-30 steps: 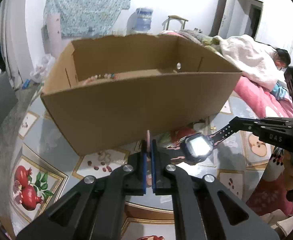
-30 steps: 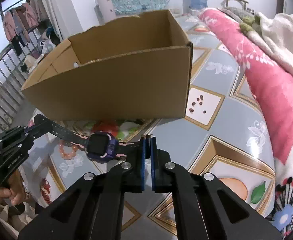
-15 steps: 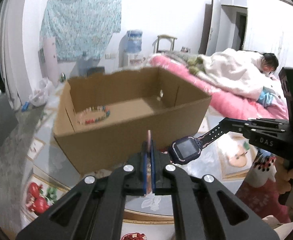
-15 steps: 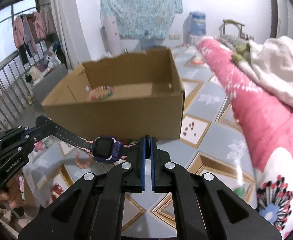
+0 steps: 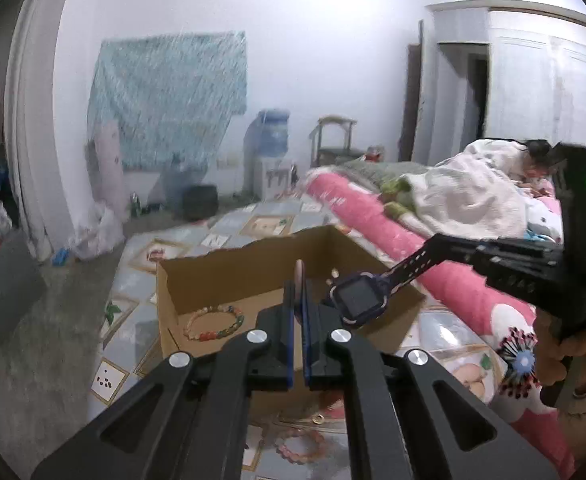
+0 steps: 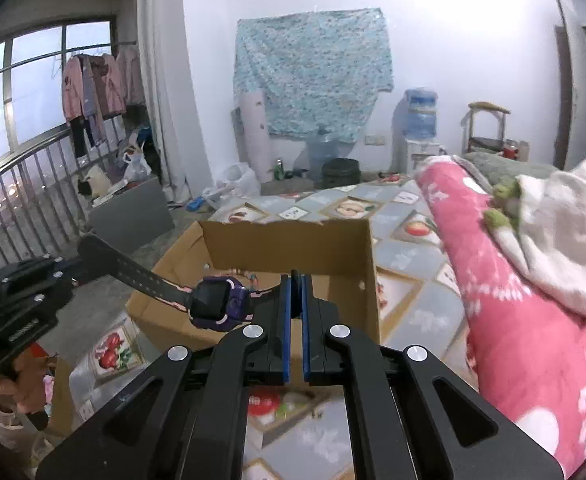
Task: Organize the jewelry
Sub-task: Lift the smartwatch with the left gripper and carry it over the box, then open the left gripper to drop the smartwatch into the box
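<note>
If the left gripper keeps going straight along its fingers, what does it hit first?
Most likely the inside of the cardboard box: the left gripper, shut on the watch strap, points down over the near wall towards the floor by the bead bracelet. Depth is hard to judge.

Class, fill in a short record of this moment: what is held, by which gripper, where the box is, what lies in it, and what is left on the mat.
held: watch, one strap end in each gripper
left gripper: shut on watch
right gripper: shut on watch
watch position: in the air, in front of the box
box: open, on the mat
in box: bead bracelet
on mat: pink bracelet, in front of the box
</note>
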### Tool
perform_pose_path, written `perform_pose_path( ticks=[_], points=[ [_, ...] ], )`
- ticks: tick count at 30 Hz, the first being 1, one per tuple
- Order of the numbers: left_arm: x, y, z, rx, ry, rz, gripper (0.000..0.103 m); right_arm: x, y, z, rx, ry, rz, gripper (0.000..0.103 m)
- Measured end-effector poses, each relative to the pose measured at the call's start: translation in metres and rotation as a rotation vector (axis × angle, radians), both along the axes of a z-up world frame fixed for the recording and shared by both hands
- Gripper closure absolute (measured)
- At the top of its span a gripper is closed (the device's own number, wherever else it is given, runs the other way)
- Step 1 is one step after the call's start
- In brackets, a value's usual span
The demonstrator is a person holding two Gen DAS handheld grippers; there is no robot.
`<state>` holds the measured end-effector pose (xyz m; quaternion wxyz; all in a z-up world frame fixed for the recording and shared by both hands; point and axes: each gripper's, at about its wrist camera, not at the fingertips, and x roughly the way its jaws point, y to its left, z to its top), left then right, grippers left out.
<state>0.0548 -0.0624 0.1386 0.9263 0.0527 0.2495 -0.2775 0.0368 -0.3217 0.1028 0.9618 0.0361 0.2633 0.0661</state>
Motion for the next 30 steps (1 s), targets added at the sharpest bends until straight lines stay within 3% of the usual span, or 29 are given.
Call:
perform_pose_path(
  ticks=[8,13,19,23,30],
  points=[
    [0.107,-0.015,-0.031,0.007,0.289,0.059,0.100,0.105,0.014,-0.025,-0.136,0.192,0.061,0.101],
    [0.149,-0.032,-0.059,0.019,0.466,0.039,0.100,0.167,0.015,-0.052,-0.203,0.342,0.079,0.101],
    [0.191,-0.052,-0.101,0.056,0.679,0.029,0.100,0.212,0.021,-0.075,-0.320,0.428,0.093,0.100],
    [0.202,-0.060,-0.116,0.077,0.755,0.017,0.099,0.232,0.018,-0.088,-0.382,0.480,0.089,0.100],
    [0.208,-0.057,-0.122,0.078,0.785,0.016,0.076,0.237,0.003,-0.090,-0.384,0.479,0.068,0.096]
  ],
)
